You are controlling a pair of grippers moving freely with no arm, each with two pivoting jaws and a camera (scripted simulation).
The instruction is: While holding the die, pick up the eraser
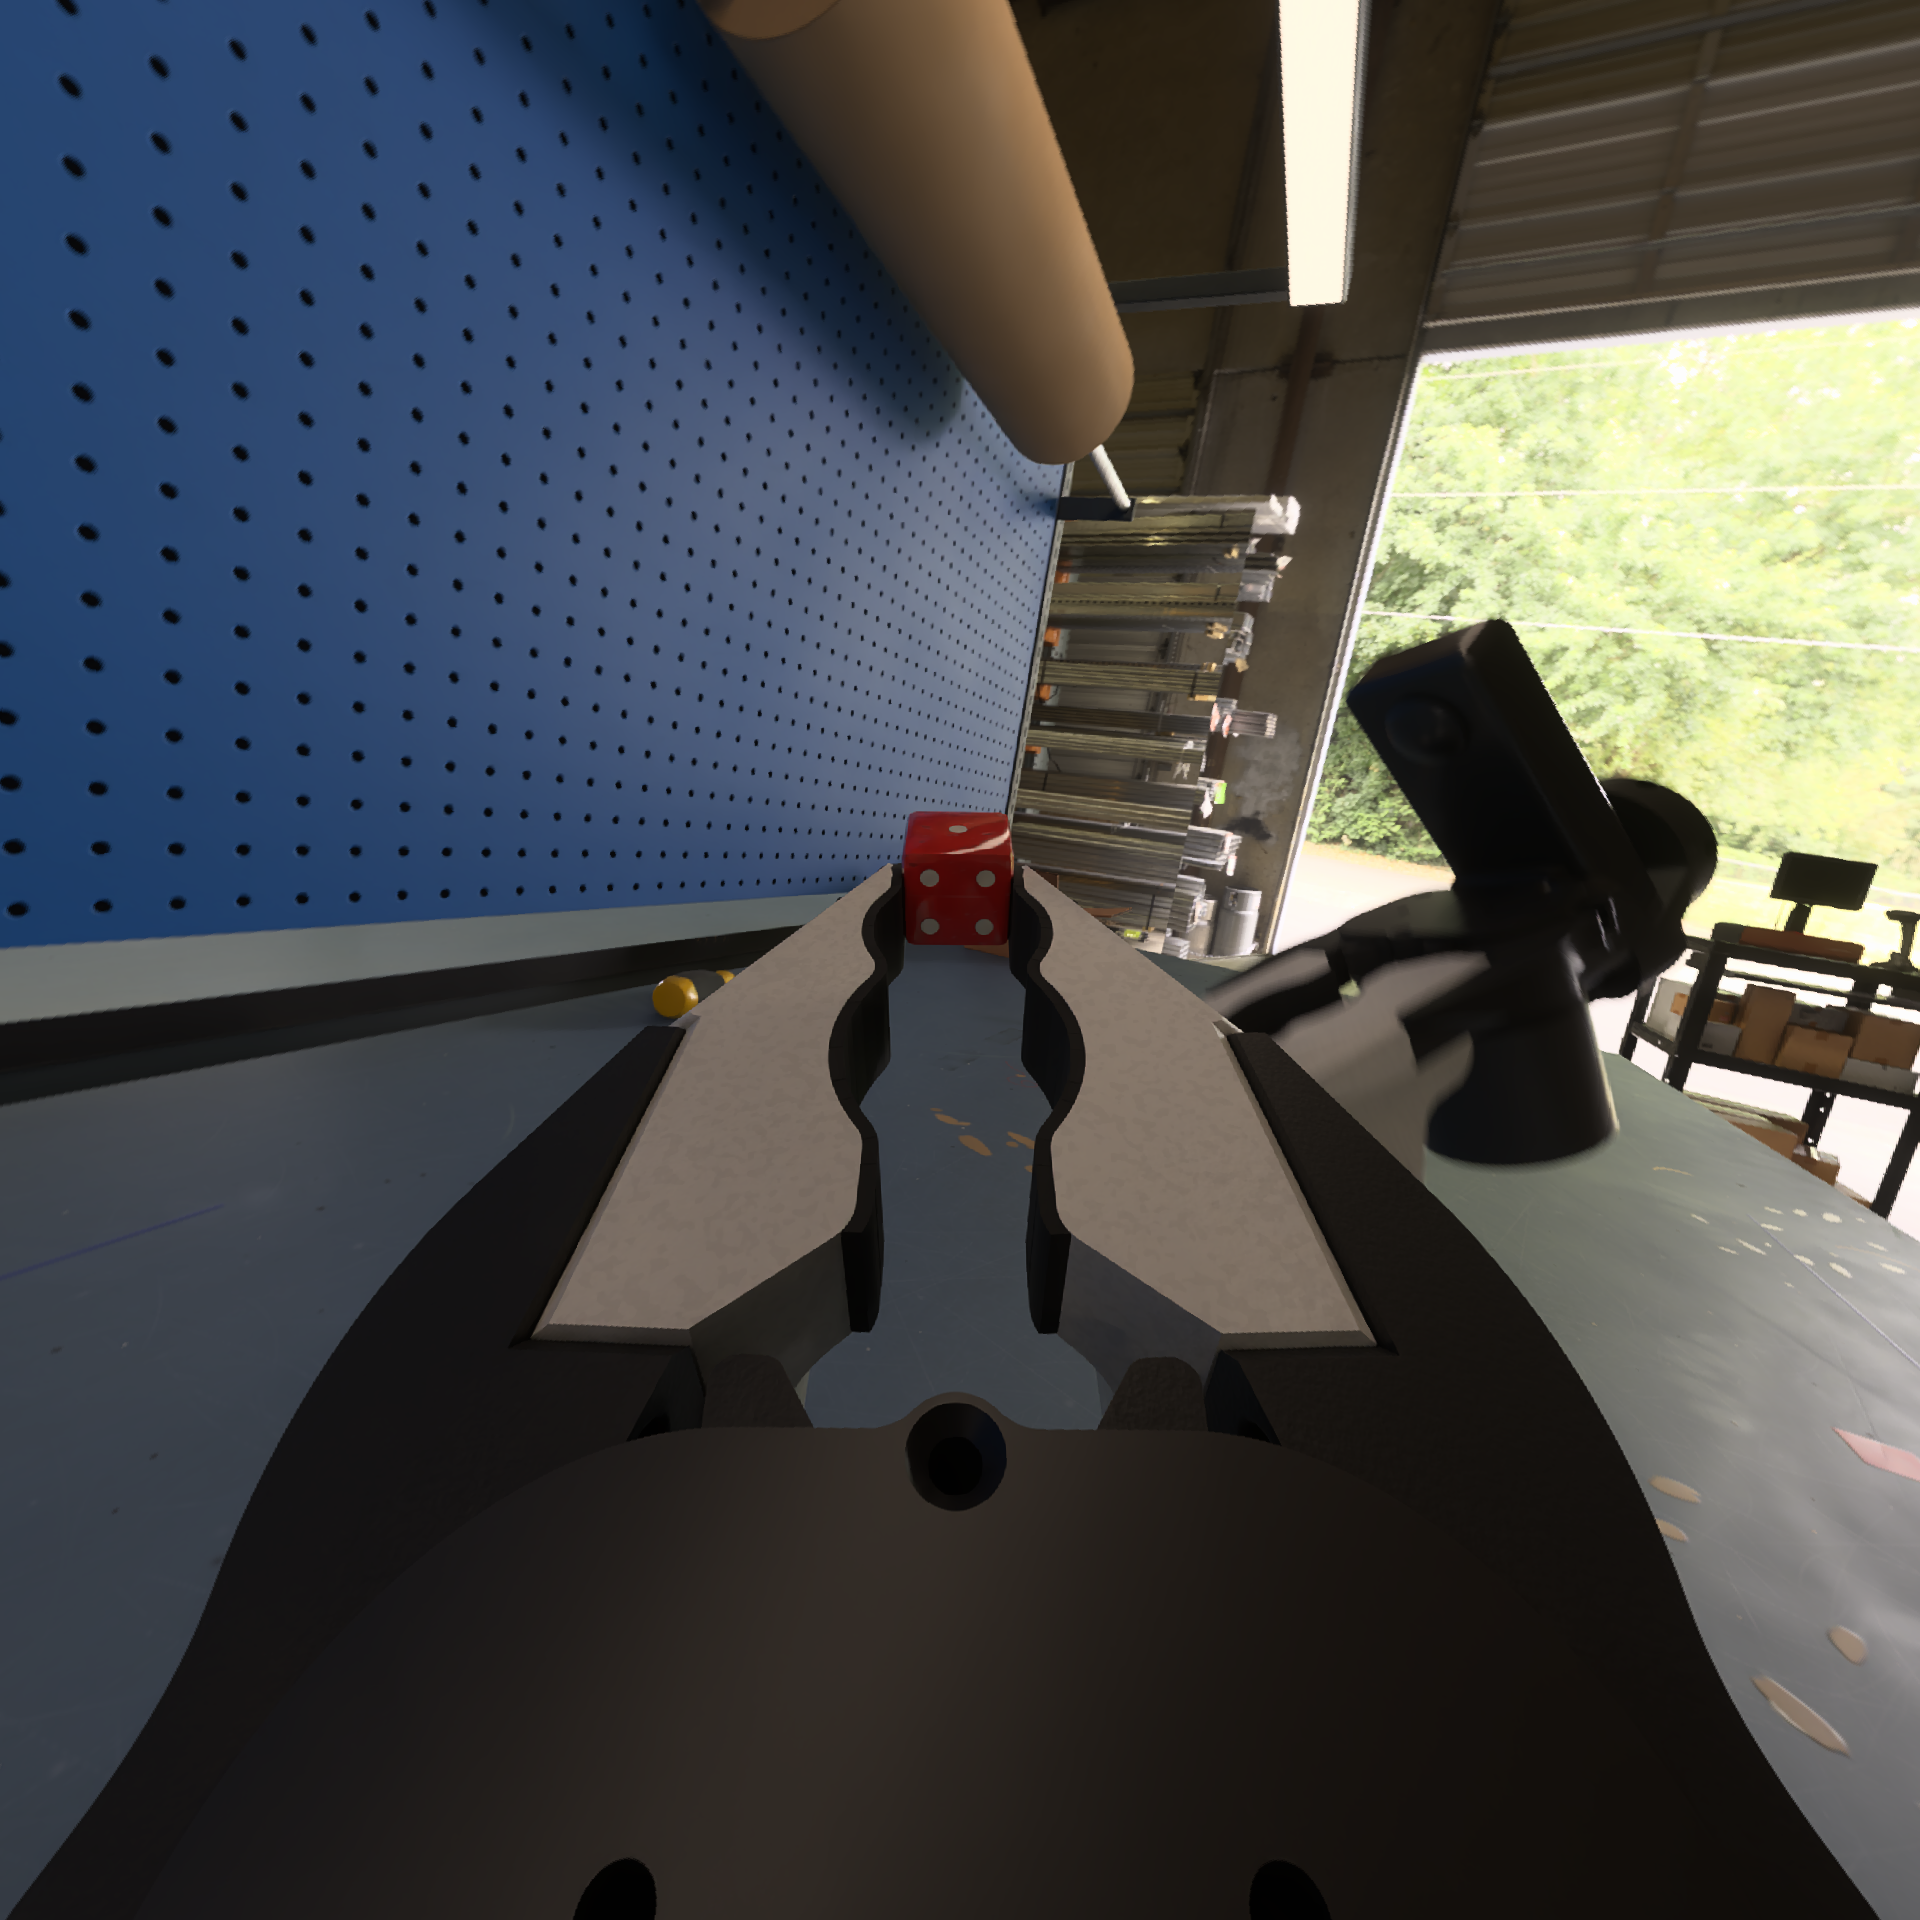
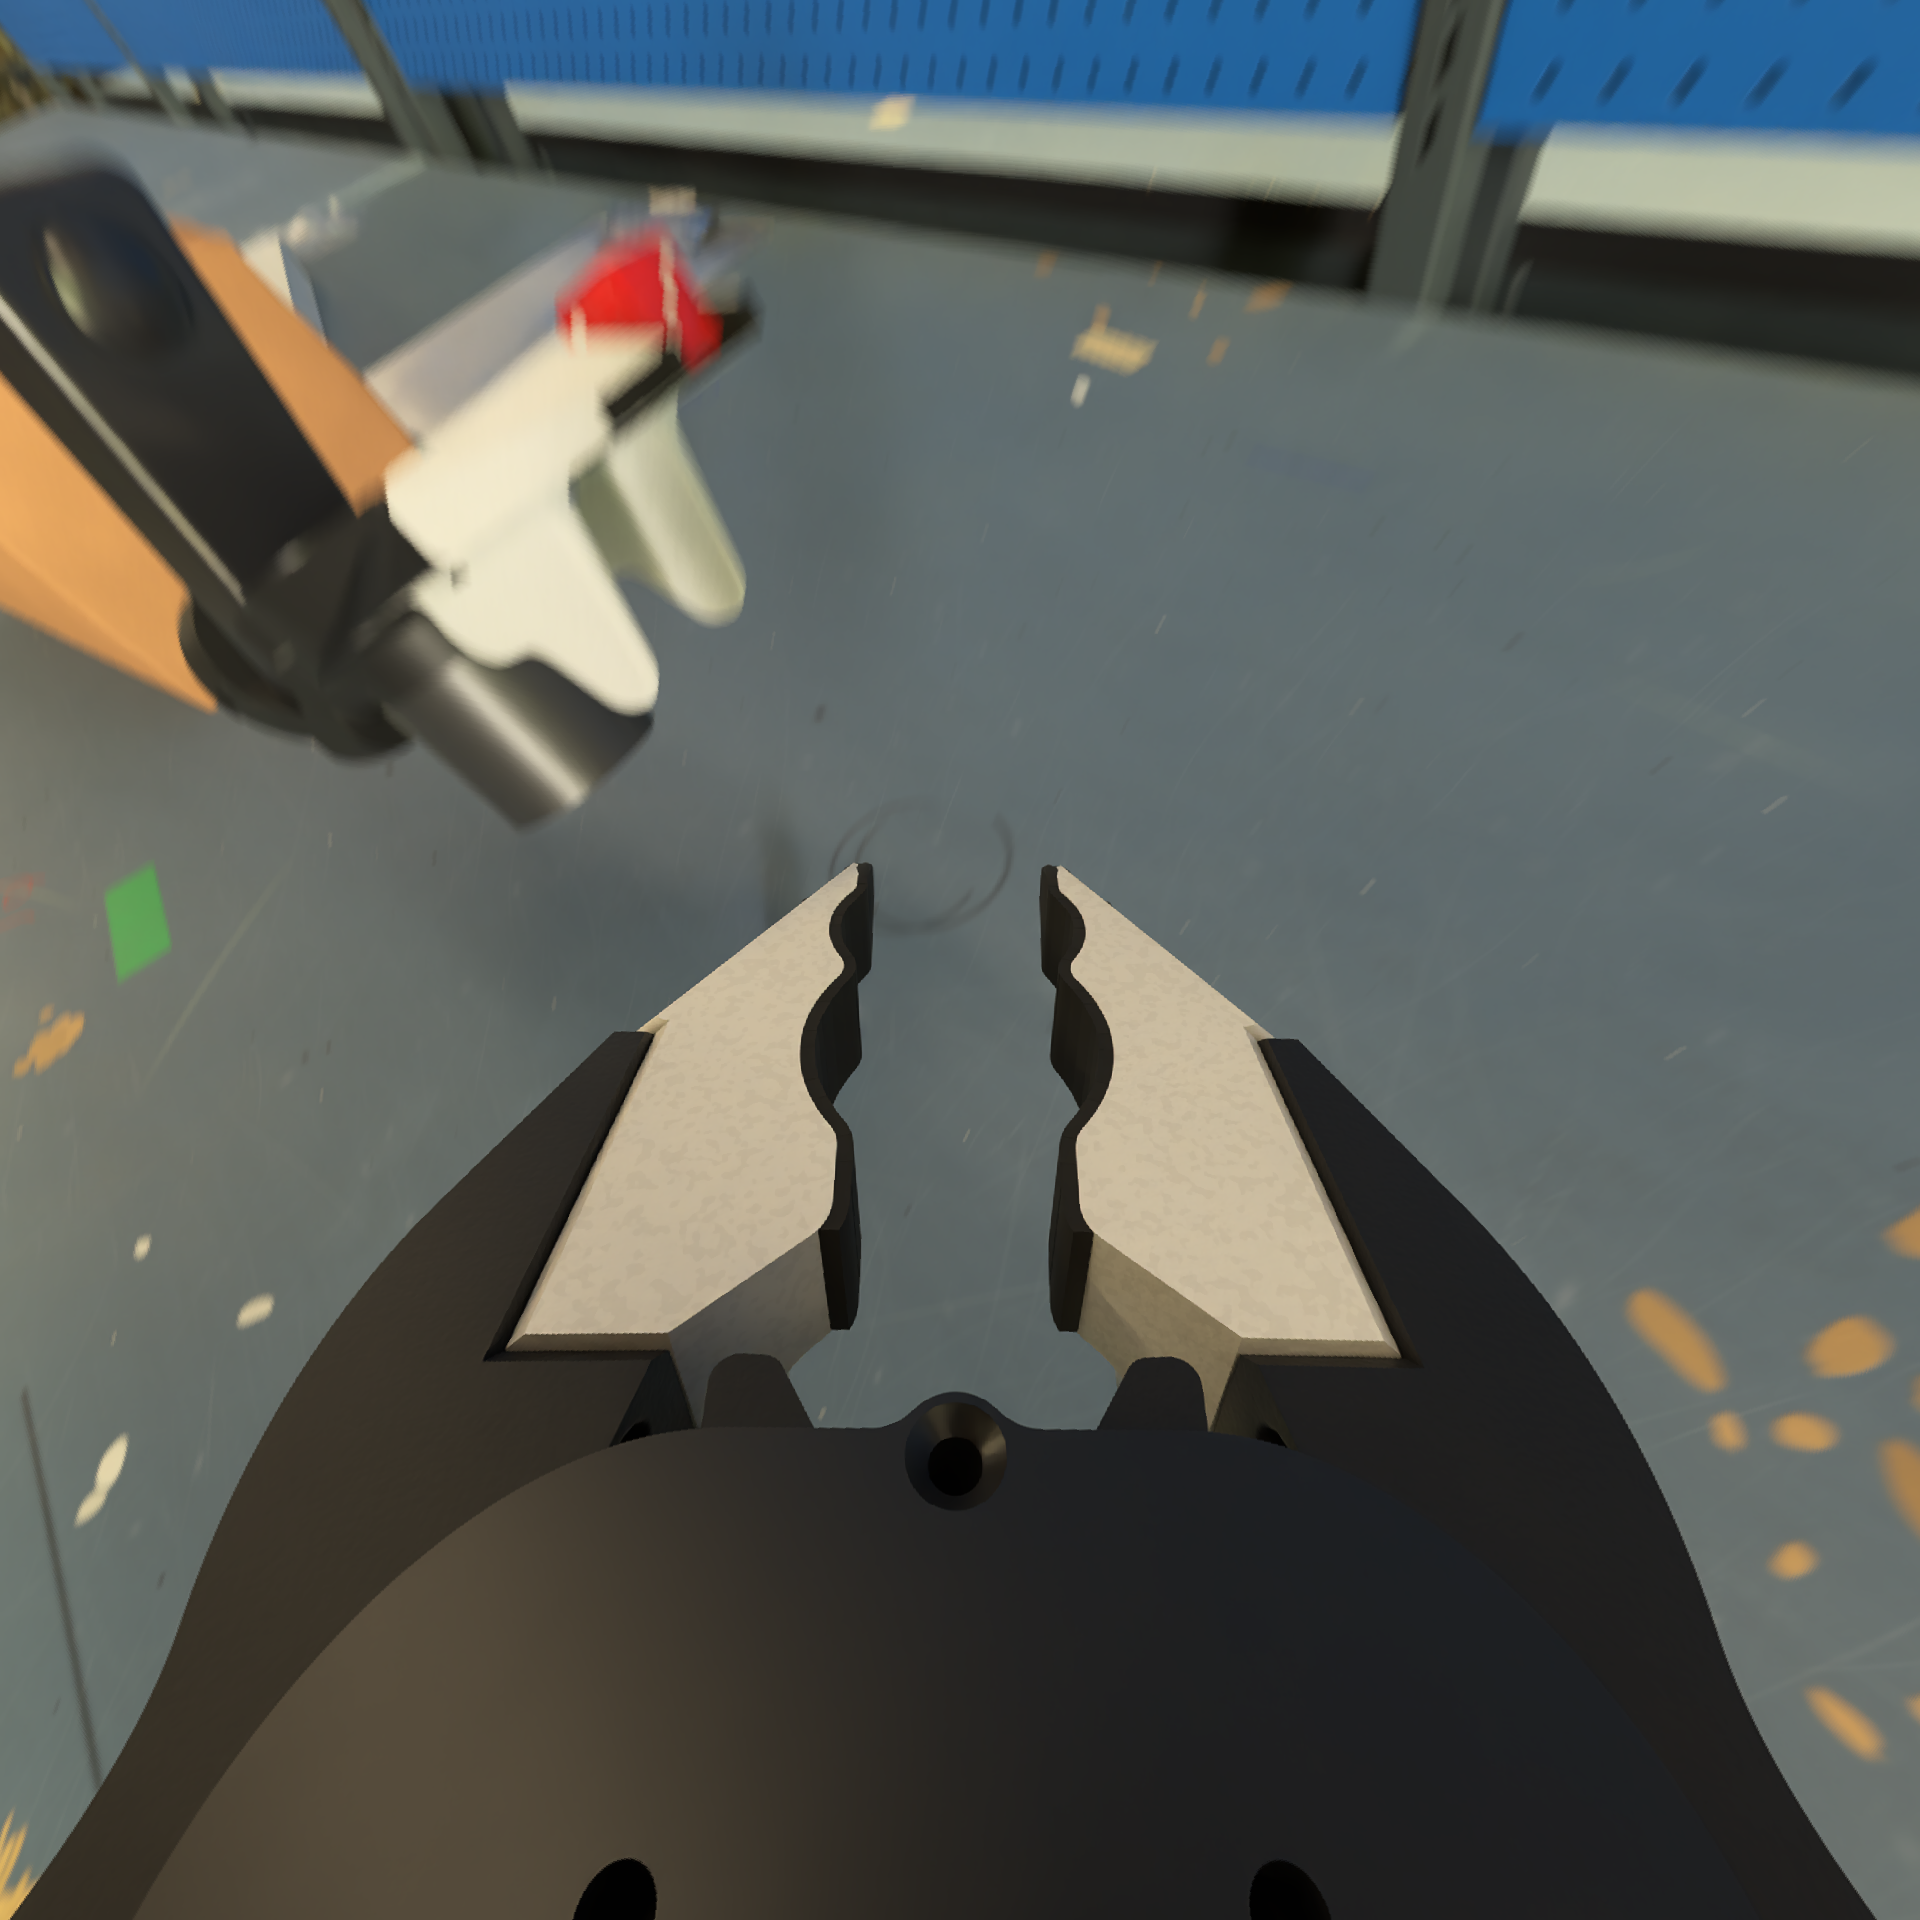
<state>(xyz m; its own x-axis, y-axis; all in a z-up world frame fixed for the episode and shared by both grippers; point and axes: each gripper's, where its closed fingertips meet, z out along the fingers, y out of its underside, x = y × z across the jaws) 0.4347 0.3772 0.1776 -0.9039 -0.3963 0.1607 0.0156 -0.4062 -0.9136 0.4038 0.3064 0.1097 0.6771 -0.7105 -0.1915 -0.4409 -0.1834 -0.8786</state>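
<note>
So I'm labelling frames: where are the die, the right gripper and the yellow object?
die (image 1: 957,881): left wrist view, its four-pip face.
right gripper (image 2: 956,883): right wrist view, between its fingertips.
yellow object (image 1: 674,995): left wrist view, its rounded end.

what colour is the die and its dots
The die is red with white dots, clearest in the left wrist view, where it sits between the jaws.

Bare bench (image 2: 1351,675) lies ahead of the right tool (image 2: 956,883); left tool (image 2: 665,301) crowds its left.

Red die (image 1: 957,879) with white pips, blue pegboard (image 1: 468,468) dotted black
</note>
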